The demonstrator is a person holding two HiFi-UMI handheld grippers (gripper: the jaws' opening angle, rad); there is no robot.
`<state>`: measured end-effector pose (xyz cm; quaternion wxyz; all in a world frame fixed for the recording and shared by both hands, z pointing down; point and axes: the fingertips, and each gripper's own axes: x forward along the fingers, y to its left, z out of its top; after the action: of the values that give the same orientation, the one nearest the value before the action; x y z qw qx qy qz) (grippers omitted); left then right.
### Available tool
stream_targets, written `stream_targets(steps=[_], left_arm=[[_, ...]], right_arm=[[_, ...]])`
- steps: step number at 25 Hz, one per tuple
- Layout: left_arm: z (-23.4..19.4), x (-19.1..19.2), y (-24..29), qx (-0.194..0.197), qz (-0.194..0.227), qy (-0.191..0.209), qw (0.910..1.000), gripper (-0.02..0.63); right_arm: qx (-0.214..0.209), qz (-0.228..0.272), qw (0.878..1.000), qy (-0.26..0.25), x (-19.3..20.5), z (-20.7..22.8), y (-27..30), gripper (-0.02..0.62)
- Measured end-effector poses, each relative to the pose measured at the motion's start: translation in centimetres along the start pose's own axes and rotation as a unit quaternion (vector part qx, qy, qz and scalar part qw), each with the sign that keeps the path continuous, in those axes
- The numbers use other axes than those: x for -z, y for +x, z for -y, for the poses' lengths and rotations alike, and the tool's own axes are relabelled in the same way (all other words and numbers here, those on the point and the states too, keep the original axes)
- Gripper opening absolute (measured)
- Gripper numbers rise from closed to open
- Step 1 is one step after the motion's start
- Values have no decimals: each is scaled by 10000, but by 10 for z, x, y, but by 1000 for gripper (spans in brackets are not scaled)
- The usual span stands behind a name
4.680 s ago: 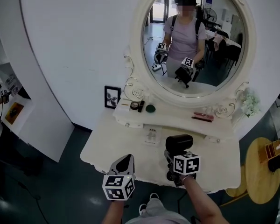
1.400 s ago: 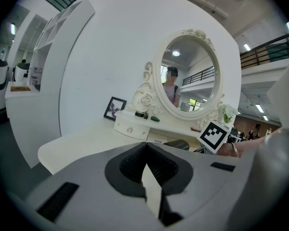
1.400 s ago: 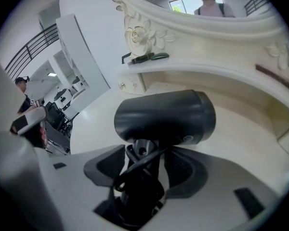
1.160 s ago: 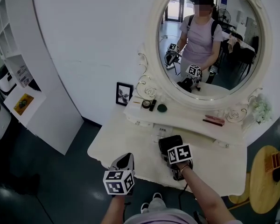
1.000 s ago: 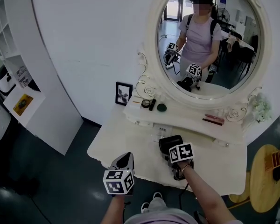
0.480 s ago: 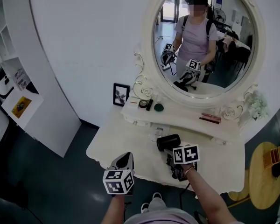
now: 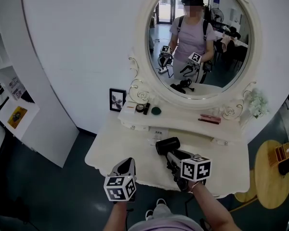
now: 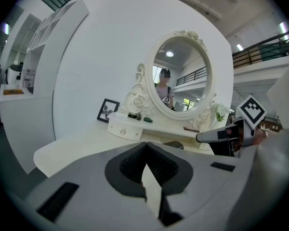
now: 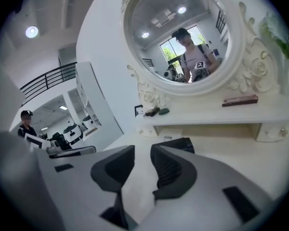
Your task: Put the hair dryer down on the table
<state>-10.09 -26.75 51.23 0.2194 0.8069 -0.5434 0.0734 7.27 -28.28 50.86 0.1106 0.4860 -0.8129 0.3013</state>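
The black hair dryer (image 7: 167, 146) lies on its side on the white dressing table (image 7: 115, 150), its barrel toward the mirror. My right gripper (image 7: 176, 159) sits just behind it, toward me. In the right gripper view the dryer's barrel (image 9: 180, 143) shows beyond the jaws. Those jaws (image 9: 142, 150) are closing, with a gap and nothing between them. My left gripper (image 7: 127, 165) hovers at the table's front edge, left of the dryer. Its pads meet at the tips (image 8: 146, 144), holding nothing.
A raised shelf (image 7: 183, 121) under the round mirror (image 7: 197, 37) carries a picture frame (image 7: 116, 100), small jars (image 7: 143, 109), a green dish (image 7: 155, 111) and pink items (image 7: 209, 119). A card (image 7: 156, 136) lies near the dryer. A round wooden side table (image 7: 267, 174) stands right, white shelving (image 7: 19, 105) left.
The dryer, earlier upright in my right gripper, now lies on the table. The right gripper has let go and drawn back toward me. The left gripper has stayed put.
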Motion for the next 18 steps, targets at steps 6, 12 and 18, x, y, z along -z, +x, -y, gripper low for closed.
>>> stream_targets(steps=[6, 12, 18], left_arm=[[6, -2, -5, 96, 3, 133, 9999, 0], [10, -1, -12, 127, 9, 201, 9997, 0], [14, 0, -17, 175, 57, 210, 9996, 0]], right_arm=[[-76, 428, 9991, 28, -5, -17, -24, 109], [8, 856, 9962, -177, -14, -33, -45, 58], [5, 1093, 9937, -237, -15, -47, -61, 3]])
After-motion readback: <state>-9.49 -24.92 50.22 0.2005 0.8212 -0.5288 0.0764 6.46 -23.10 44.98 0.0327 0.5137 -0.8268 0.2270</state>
